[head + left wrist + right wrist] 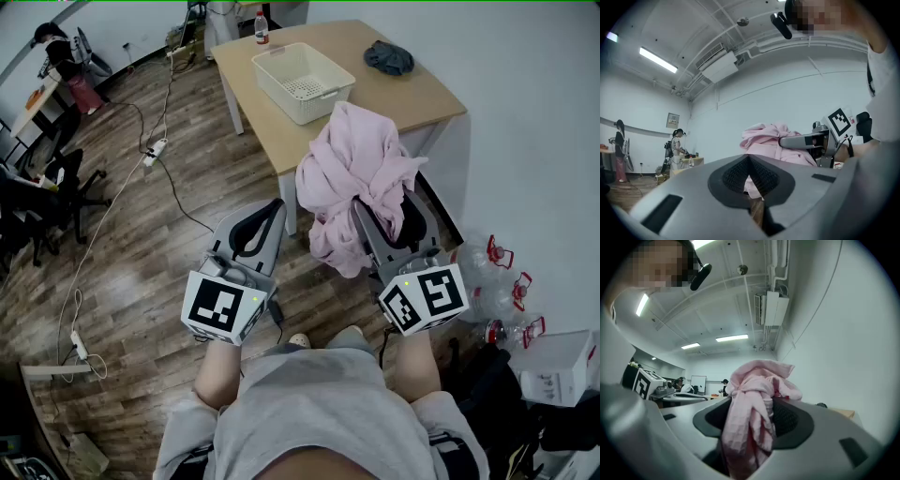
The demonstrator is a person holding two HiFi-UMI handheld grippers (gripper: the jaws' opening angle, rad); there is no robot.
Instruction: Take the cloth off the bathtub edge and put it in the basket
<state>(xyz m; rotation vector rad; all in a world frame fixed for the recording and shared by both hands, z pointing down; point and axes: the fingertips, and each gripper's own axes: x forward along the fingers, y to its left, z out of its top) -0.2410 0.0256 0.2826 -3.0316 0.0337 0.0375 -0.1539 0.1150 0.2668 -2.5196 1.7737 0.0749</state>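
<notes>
My left gripper (274,208): grey moulded shell, black mesh-textured pads. My right gripper (380,217): same grey shell, black pad recesses. Left marker cube (225,307) and right marker cube (424,300): white faces, black square patterns, small green light on each. Thin black cable (277,319) beside left cube. Wearer's light grey short-sleeved T-shirt (323,403). Black head-camera mount (780,24) overhead.

In head view, pink cloth (354,173) hides right tongs' (384,204) tips & pt of table (248,98) edge.
</notes>
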